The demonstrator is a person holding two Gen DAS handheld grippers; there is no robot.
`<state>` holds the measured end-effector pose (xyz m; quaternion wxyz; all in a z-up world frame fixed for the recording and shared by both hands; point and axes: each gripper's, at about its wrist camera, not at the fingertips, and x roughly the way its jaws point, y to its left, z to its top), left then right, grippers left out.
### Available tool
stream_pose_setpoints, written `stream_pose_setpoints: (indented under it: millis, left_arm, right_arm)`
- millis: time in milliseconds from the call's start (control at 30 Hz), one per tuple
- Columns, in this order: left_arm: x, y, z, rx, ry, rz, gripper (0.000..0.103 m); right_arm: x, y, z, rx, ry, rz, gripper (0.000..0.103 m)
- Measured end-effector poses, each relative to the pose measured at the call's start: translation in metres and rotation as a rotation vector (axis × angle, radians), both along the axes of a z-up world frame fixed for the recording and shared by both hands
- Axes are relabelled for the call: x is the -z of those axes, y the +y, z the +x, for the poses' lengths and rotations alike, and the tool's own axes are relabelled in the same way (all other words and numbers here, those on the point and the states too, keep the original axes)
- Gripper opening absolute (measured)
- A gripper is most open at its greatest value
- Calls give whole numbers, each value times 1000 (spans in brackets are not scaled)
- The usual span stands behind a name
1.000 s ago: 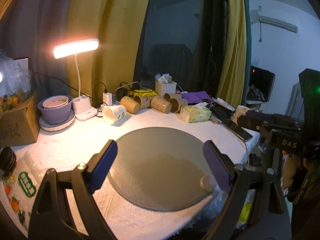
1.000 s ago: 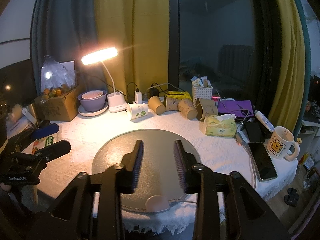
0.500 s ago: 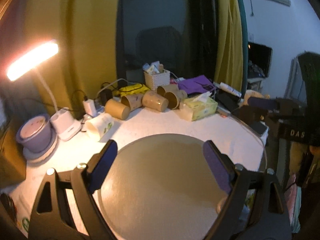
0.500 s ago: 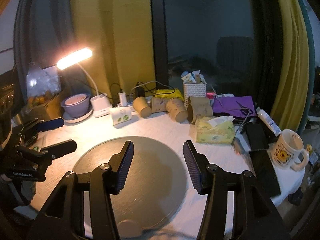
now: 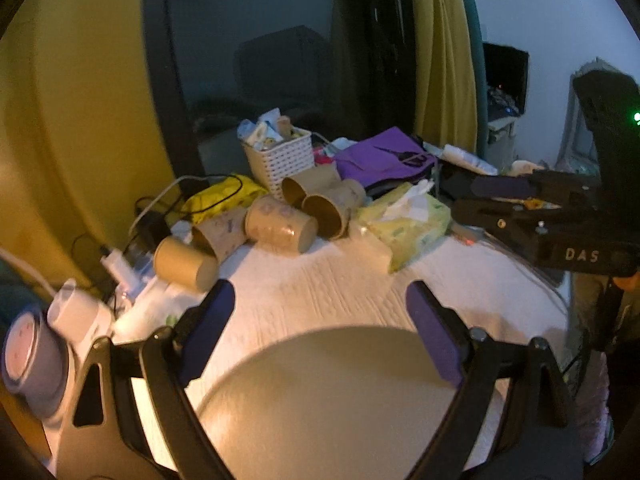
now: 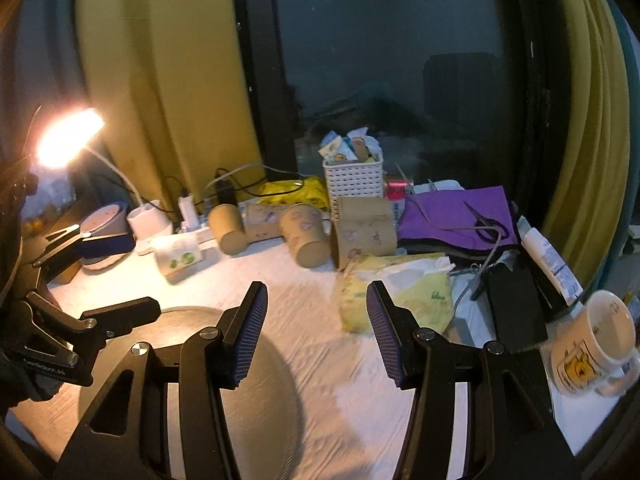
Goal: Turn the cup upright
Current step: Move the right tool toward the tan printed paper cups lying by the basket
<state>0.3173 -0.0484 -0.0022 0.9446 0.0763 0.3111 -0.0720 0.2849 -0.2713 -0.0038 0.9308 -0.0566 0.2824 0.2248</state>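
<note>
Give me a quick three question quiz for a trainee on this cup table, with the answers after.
1. True or false: the right claw is shut on a cup.
2. Multiple choice: how do the brown paper cups near the white basket lie? A upright, B on their sides, C stacked in the basket.
3. Fill in: the mug with the cartoon print stands at the table's far ____ edge in the right wrist view.

Key:
1. False. It is open and empty, as is the left claw.
2. B.
3. Right.
</note>
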Motion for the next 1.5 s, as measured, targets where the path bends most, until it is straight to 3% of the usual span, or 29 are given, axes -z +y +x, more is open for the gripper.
stream_pose_setpoints:
  millis: [533,833,1100,1500]
  left_arm:
    - [28,-37,141,150,57,144,89]
    - [46,-60,199,216,129,188,89]
    - [71,-75,233,239,190,244,88]
    - [84,-74,240,235,256,218,88]
  right_arm:
    - [21,-17,120,124,28,-29,54]
    - [23,-35,151,201,29,17,54]
    - [35,-45,166,205,52,62,54]
    - [43,-37,170,175,81,60,54]
